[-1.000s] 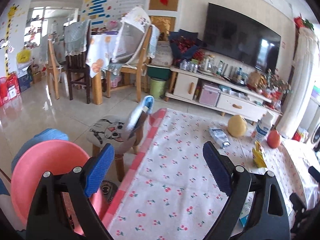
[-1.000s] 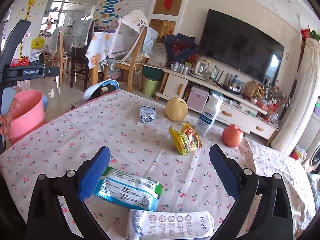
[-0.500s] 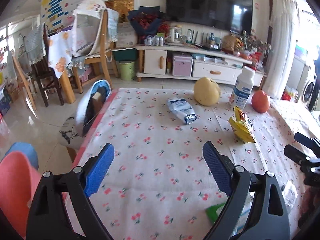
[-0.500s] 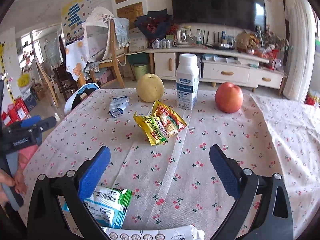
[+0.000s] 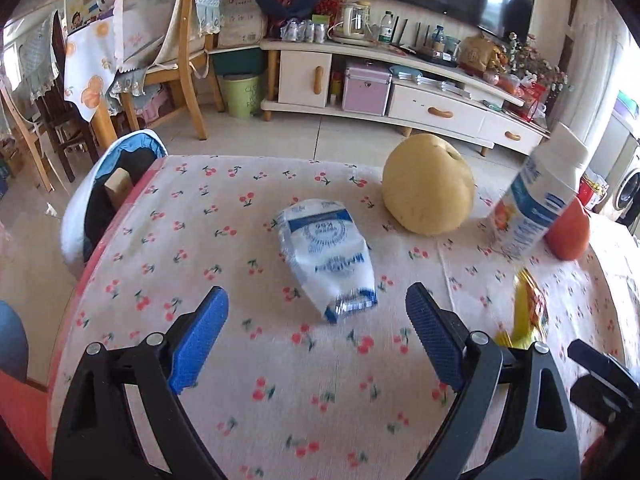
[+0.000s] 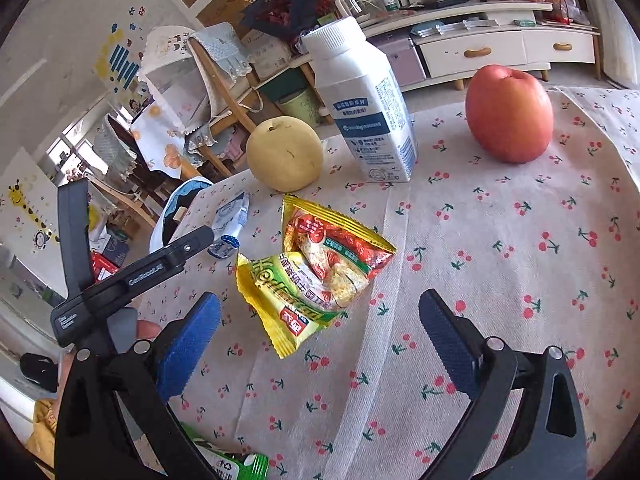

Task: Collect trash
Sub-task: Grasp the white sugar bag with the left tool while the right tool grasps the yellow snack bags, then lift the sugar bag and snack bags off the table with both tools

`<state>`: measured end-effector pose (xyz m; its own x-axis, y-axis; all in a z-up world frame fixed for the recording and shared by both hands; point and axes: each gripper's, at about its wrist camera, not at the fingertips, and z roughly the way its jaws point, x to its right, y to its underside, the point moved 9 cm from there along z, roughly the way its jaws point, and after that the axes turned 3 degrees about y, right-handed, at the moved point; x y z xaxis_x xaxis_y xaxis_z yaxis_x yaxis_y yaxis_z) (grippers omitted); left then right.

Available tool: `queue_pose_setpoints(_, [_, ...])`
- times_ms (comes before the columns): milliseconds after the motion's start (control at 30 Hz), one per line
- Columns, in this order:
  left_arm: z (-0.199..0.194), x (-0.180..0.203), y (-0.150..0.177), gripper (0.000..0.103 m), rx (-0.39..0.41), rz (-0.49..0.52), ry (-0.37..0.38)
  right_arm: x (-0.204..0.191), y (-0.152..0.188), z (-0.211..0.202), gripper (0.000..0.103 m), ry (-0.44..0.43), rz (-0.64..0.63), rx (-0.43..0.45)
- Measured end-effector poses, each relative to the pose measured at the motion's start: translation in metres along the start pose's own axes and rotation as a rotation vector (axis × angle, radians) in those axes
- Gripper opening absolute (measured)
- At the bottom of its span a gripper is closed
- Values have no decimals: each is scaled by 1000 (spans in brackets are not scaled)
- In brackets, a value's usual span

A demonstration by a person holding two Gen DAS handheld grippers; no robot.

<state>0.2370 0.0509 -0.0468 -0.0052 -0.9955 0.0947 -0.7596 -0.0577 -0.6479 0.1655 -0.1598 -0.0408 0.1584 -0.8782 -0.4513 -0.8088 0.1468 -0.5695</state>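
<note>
A crumpled white and blue wrapper (image 5: 330, 258) lies on the cherry-print tablecloth (image 5: 248, 384), just beyond my open left gripper (image 5: 316, 340). In the right wrist view two yellow snack packets (image 6: 320, 276) lie overlapped in front of my open right gripper (image 6: 320, 344). That white and blue wrapper (image 6: 232, 226) shows small at the left there, past the left gripper's black body (image 6: 132, 276). A green and white wrapper (image 6: 228, 464) pokes out at the bottom edge. Nothing is between either pair of fingers.
A yellow pear (image 5: 428, 186), a white milk bottle (image 6: 364, 108) and a red apple (image 6: 510, 114) stand at the back of the table. The table's left edge (image 5: 100, 248) drops to a stool (image 5: 100, 196). A red basin's rim (image 5: 20, 412) shows at lower left.
Both grippers have moved forward and lower over the table. The white and blue wrapper now sits close before the left one, the yellow packets close before the right one. Both stay open.
</note>
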Motion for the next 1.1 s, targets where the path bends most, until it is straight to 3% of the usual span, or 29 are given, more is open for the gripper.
queue_pose_setpoints(300, [41,2,-17,90,-49,24,-62,-5,-6,31,98,29,-50,-48])
queue_pose_setpoints(400, [49,1,-16,74,-71,34,-72,-8,-7,35,97,51,-87,-36])
queue_pose_setpoints(433, [52,2,-15,65,-81,35,-69,-9,-7,35,95,60,-101,-34])
queue_pose_setpoints(467, [52,3,-14,64,-80,38,-66,-10,-6,35,91,62,-115,-32])
queue_pose_setpoints(533, [51,6,-14,62,-70,56,-58,-12,-4,36,72,65,-139,-36])
queue_pose_setpoints(633, [48,6,-10,62,-65,54,-40,-12,0,37,58,103,-195,-37])
queue_pose_setpoints(1100, [2,15,38,62,-80,76,37,-34,15,17,42,115,-319,-27])
